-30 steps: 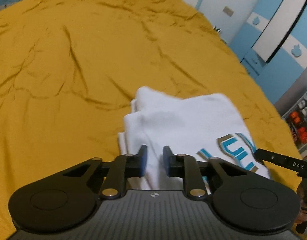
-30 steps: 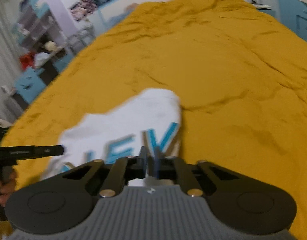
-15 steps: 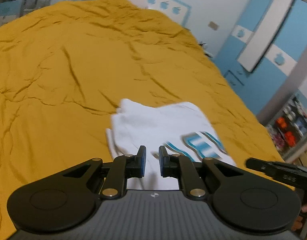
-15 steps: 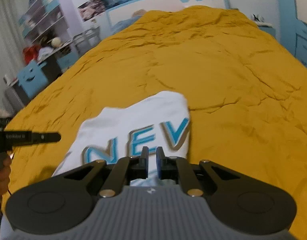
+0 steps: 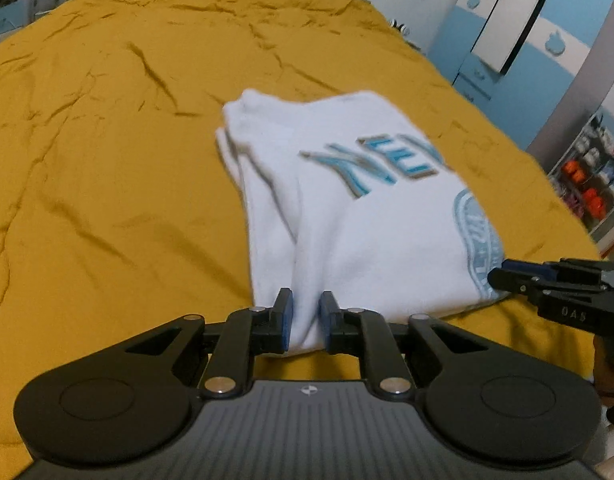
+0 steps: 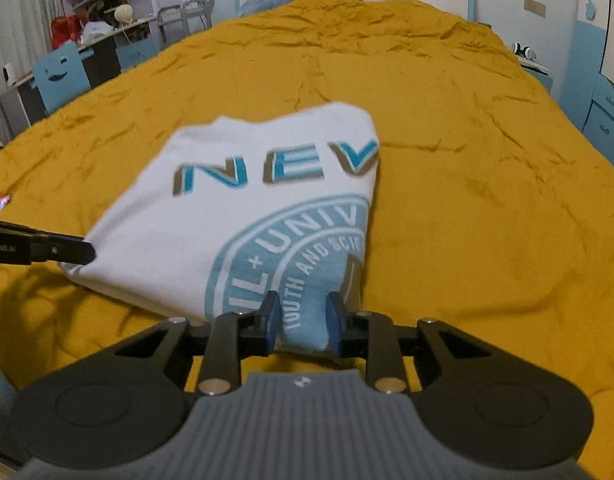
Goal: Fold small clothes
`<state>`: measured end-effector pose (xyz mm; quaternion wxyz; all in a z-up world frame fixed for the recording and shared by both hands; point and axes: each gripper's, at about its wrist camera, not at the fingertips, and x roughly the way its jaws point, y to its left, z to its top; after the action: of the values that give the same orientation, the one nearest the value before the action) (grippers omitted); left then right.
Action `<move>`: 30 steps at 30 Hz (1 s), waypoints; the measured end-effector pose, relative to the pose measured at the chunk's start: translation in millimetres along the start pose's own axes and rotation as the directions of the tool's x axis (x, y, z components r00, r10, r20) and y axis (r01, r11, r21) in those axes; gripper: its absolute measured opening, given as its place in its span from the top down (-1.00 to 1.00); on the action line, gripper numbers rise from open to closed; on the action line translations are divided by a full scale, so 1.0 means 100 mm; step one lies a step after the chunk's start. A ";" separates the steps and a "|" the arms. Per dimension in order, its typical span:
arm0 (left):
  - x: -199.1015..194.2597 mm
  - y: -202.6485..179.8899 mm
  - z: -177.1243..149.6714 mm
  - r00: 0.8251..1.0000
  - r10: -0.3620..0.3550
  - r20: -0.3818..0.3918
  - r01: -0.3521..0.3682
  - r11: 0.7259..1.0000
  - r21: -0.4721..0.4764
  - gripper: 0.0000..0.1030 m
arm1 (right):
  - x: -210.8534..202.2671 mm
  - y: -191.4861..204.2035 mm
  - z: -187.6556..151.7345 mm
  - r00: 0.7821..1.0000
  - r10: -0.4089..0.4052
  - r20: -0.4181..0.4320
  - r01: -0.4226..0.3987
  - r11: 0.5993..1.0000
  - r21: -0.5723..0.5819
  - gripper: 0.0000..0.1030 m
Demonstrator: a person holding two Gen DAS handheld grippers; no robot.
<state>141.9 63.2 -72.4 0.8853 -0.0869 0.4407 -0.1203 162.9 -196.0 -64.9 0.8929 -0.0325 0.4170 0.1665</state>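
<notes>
mustard bedspread fills the left wrist view, blue wardrobe doors off to the right. white folded shirt lies flat on it, stacked layers showing along its left side, blue lettering up top. your left gripper sits at the shirt's near left corner, the hem between the jaws with a narrow gap; jaws have just been opening a touch, and the pads don't look to be pressing the cloth, so i'd call it released or very nearly. your right gripper pokes in from the right edge at the shirt's near right corner.

right wrist view: same bedspread, desk and blue chair back left, headboard with apple decals at the far end. shirt shows the round seal print facing up. your right gripper straddles the near right corner, jaws apart with cloth in the gap, pads off it; they've just been opening.

step, as i judge it: letting go after laying the last fold down. next move calls for you to back both grippers straight off the hem without dragging the top layer, then check the stack's left side stays aligned.
</notes>
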 end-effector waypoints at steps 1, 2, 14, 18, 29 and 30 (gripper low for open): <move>0.05 0.02 -0.03 1.000 0.007 -0.006 -0.007 1.000 0.003 0.60 | 0.05 -0.01 -0.05 1.000 -0.003 -0.005 0.003 1.000 0.000 0.60; 0.09 0.04 -0.06 1.000 0.012 -0.009 -0.012 1.000 0.000 0.58 | 0.10 -0.01 -0.10 1.000 -0.004 -0.009 0.004 1.000 -0.004 0.60; 0.10 0.02 -0.08 0.999 0.048 0.009 -0.048 0.998 0.039 0.55 | 0.31 -0.09 -0.20 0.999 0.018 -0.043 -0.018 1.000 -0.013 0.57; -0.10 -0.12 0.00 0.995 0.086 0.052 -0.090 0.993 0.076 0.34 | 0.22 -0.04 0.04 0.995 0.018 -0.101 -0.021 0.999 -0.035 0.39; -0.88 -0.57 0.48 0.918 0.219 0.331 -0.276 0.952 0.135 -0.62 | -0.63 0.20 0.63 0.994 0.038 0.106 -0.030 0.996 -0.078 -0.40; -0.95 -0.62 0.50 0.905 0.232 0.358 -0.293 0.947 0.128 -0.66 | -0.72 0.23 0.66 0.991 0.035 0.132 -0.025 0.997 -0.079 -0.47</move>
<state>118.2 34.1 45.3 0.9599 0.0341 0.2773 -0.0221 160.8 -180.5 34.0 0.9142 -0.0493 0.3502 0.1978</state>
